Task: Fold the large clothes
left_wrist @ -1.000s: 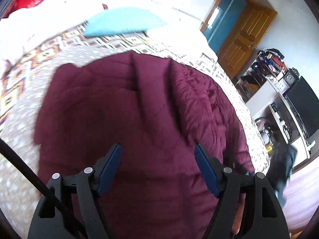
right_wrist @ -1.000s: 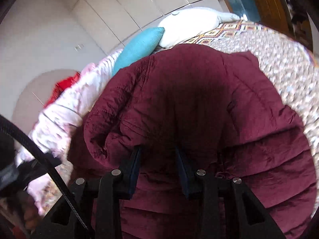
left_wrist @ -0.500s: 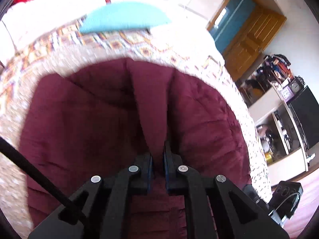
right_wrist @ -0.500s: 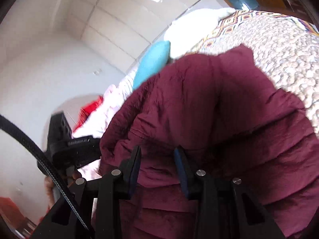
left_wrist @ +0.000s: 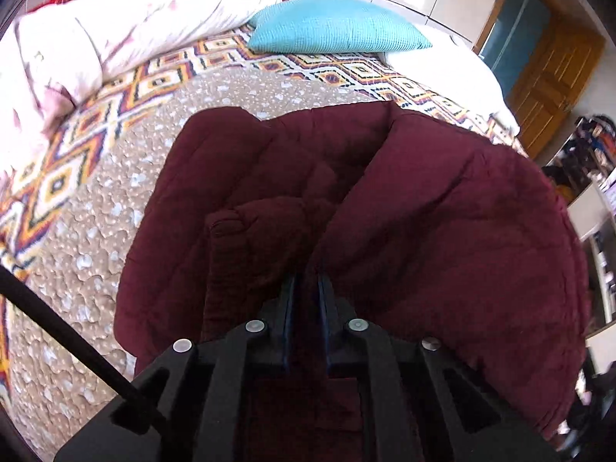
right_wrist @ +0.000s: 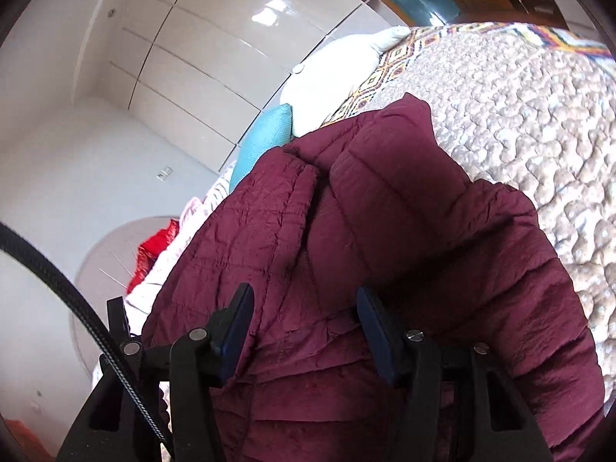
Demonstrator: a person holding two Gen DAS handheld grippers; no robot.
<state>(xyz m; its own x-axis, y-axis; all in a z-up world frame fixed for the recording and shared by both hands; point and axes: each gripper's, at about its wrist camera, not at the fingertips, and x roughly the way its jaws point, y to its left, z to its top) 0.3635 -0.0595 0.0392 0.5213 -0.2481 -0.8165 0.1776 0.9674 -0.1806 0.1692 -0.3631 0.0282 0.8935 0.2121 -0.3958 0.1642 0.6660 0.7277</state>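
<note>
A: Left gripper [left_wrist: 306,281] clamped on a fold of the quilted maroon padded jacket [left_wrist: 404,208]; right gripper [right_wrist: 304,308] jaws just been opening, apart, fabric between them unpinched.

B: Mid-fold, then. Jacket spread on the beige patterned bedspread [left_wrist: 96,231]. Next: carry the pinched fold across, toward the turquoise knitted cushion [left_wrist: 335,25].

Your two handheld grippers: black frames, blue finger pads.
Left gripper [left_wrist: 307,288] and right gripper [right_wrist: 304,304] each show four silver screws across the black arms; a black cable [right_wrist: 57,288] runs down their left side.
</note>
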